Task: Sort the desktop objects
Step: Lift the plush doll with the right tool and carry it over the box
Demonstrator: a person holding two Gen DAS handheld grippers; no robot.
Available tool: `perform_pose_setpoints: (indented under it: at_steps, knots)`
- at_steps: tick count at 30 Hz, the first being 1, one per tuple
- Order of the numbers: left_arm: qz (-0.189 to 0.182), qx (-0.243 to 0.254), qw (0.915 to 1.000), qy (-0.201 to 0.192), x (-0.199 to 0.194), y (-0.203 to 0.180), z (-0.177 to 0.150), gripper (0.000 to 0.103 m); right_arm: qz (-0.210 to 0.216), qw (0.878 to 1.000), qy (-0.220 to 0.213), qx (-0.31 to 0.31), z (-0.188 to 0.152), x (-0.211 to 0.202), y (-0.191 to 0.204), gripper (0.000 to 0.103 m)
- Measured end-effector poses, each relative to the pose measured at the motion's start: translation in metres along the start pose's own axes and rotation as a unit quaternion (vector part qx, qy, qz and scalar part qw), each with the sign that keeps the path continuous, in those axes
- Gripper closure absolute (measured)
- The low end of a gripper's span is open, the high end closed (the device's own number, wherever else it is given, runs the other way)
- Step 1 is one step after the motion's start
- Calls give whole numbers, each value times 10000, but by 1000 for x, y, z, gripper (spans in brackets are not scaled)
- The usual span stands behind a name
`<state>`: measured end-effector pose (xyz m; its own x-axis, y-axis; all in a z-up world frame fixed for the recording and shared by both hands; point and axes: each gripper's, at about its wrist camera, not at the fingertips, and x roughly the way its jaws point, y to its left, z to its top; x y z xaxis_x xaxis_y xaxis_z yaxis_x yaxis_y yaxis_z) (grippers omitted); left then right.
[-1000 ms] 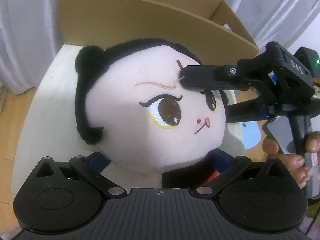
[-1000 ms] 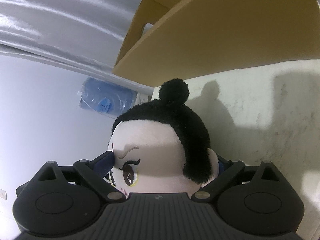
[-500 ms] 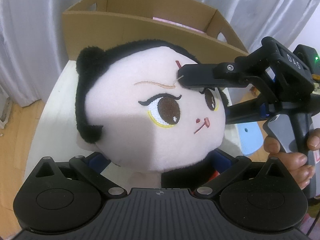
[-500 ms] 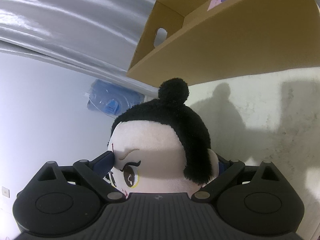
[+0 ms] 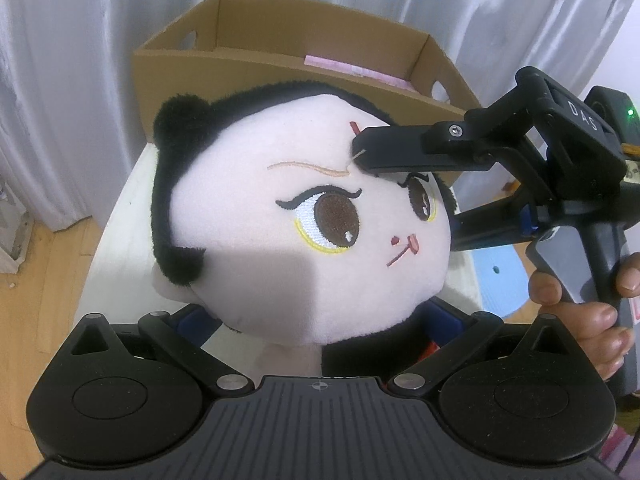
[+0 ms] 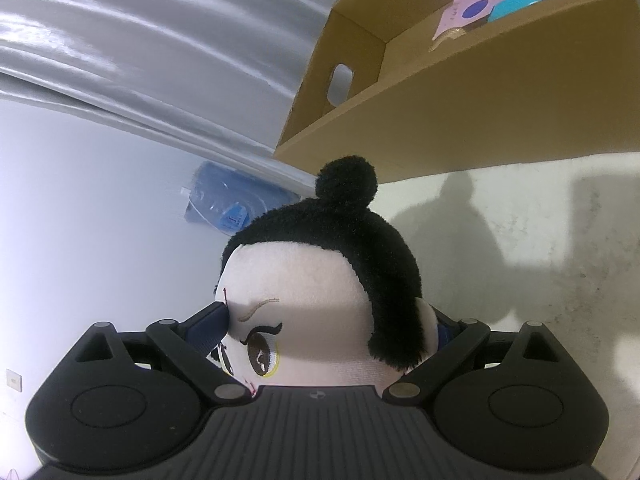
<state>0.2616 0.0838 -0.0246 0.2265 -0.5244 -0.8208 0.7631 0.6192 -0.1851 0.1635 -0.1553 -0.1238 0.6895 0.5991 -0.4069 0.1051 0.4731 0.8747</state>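
Held: black-haired pink-faced plush doll (image 5: 304,240), clamped by left gripper (image 5: 320,320) and right gripper (image 6: 332,332).
Remaining: placement in far brown cardboard box (image 5: 248,68).

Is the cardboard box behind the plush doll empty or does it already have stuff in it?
Not empty. The open-topped cardboard box already holds a pink printed package and a teal item.

White curtain (image 5: 60,80), wood floor (image 5: 44,280), white table (image 6: 540,280).
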Motion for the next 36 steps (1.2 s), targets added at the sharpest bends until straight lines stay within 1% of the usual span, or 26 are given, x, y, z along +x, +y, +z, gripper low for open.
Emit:
perform_pose_setpoints:
  at_steps: [12, 20, 24, 27, 30, 36]
  knots:
    - [43, 53, 9999, -79, 0, -8, -3, 0, 28, 9999, -105, -8, -1, -4, 7, 4]
    - [41, 83, 9999, -90, 11, -9, -4, 0, 24, 9999, -168, 14, -1, -4, 8, 4]
    - [39, 99, 9998, -185, 9, -11, -2, 0, 33, 9997, -226, 20, 0, -6, 12, 4]
    - [66, 164, 9990, -409, 0, -10, 3, 0, 73, 9995, -308, -24, 3, -6, 22, 4]
    - [123, 303, 9965, -771, -15, -9, 12, 0, 171, 9984, -500, -190, 10, -10, 39, 4]
    - [220, 604, 9871, -1469, -38, -5, 43, 0, 395, 9927, -950, -633, 34, -16, 80, 4]
